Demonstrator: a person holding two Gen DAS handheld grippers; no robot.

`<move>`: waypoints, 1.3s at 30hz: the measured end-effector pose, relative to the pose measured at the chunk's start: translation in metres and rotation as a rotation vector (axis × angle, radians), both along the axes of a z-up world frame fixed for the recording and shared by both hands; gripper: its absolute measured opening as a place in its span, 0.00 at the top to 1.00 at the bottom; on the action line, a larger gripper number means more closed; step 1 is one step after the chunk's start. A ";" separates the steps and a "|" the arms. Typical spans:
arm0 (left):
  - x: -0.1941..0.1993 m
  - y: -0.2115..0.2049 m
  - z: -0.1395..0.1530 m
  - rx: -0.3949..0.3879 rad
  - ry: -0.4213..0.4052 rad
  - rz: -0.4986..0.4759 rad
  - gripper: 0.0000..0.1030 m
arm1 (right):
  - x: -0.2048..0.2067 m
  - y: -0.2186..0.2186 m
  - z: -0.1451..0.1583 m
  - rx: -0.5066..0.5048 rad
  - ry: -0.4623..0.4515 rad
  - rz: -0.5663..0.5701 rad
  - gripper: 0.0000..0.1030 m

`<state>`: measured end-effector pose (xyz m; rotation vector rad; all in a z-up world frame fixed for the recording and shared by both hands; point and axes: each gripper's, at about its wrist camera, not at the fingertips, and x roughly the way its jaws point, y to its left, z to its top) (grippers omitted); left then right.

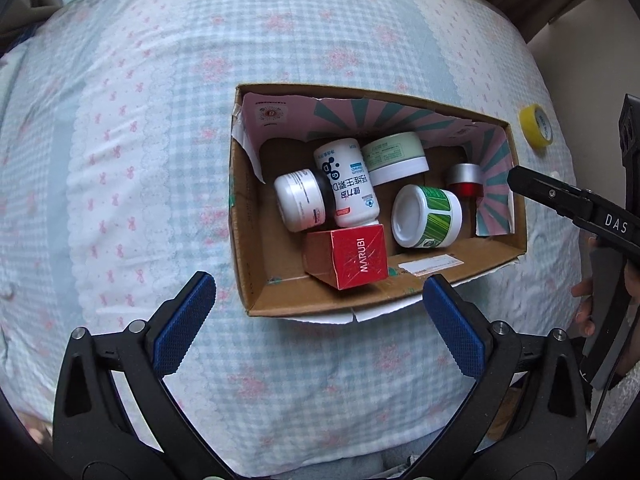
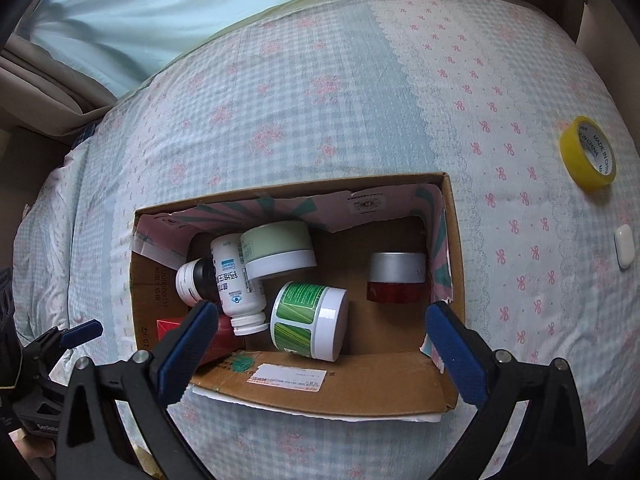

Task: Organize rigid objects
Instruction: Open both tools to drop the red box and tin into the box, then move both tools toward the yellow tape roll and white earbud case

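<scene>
An open cardboard box lies on the bed. Inside it are a red MARUBI carton, a white bottle on its side, a white jar with a black lid, a pale green jar, a green-labelled white jar and a red jar with a silver lid. My left gripper hangs open above the box's near wall, holding nothing. My right gripper is open and empty too, over the box's near side.
A yellow tape roll and a small white case lie on the checked bedspread right of the box. A pale curtain hangs beyond the bed's far edge. A hand holds the right gripper's handle.
</scene>
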<state>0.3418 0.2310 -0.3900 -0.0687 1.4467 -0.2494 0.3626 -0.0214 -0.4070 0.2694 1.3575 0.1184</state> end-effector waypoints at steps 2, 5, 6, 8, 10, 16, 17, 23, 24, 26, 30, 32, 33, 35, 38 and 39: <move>-0.008 0.001 0.009 0.003 -0.009 -0.002 0.00 | -0.006 0.000 0.009 0.001 -0.011 -0.008 0.00; -0.021 0.003 0.022 -0.002 -0.017 -0.004 0.00 | -0.017 0.001 0.025 -0.017 -0.029 -0.005 0.00; -0.026 0.004 0.027 -0.005 -0.022 -0.004 0.00 | -0.021 0.001 0.030 -0.018 -0.032 -0.003 0.00; -0.036 0.006 0.037 -0.007 -0.035 -0.001 0.00 | -0.031 0.001 0.043 -0.019 -0.050 -0.012 0.00; -0.046 0.007 0.049 -0.003 -0.052 0.000 0.00 | -0.044 0.001 0.057 -0.029 -0.077 -0.026 0.00; -0.070 -0.011 0.097 -0.010 -0.188 -0.085 0.00 | -0.082 -0.006 0.098 -0.036 -0.142 -0.060 0.00; -0.073 -0.016 0.104 -0.013 -0.207 -0.100 0.00 | -0.090 -0.011 0.105 -0.041 -0.154 -0.076 0.00; -0.083 -0.057 0.140 -0.042 -0.332 -0.173 0.00 | -0.143 -0.050 0.146 -0.117 -0.197 -0.183 0.00; -0.084 -0.065 0.145 -0.042 -0.353 -0.183 0.00 | -0.151 -0.057 0.152 -0.145 -0.202 -0.199 0.00; -0.084 -0.080 0.150 -0.065 -0.364 -0.204 0.00 | -0.168 -0.074 0.162 -0.192 -0.214 -0.241 0.00; -0.083 -0.111 0.154 -0.085 -0.372 -0.226 0.00 | -0.195 -0.115 0.173 -0.225 -0.227 -0.336 0.00; -0.084 -0.130 0.156 -0.079 -0.380 -0.248 0.00 | -0.203 -0.138 0.172 -0.246 -0.206 -0.369 0.00; -0.085 -0.141 0.156 -0.073 -0.389 -0.256 0.00 | -0.206 -0.150 0.172 -0.263 -0.195 -0.379 0.00; -0.085 -0.162 0.158 -0.060 -0.403 -0.259 0.00 | -0.209 -0.173 0.169 -0.284 -0.181 -0.389 0.00; -0.082 -0.197 0.157 -0.048 -0.413 -0.250 0.00 | -0.210 -0.211 0.164 -0.292 -0.174 -0.381 0.00; -0.081 -0.210 0.155 -0.042 -0.413 -0.243 0.00 | -0.209 -0.222 0.162 -0.293 -0.174 -0.369 0.00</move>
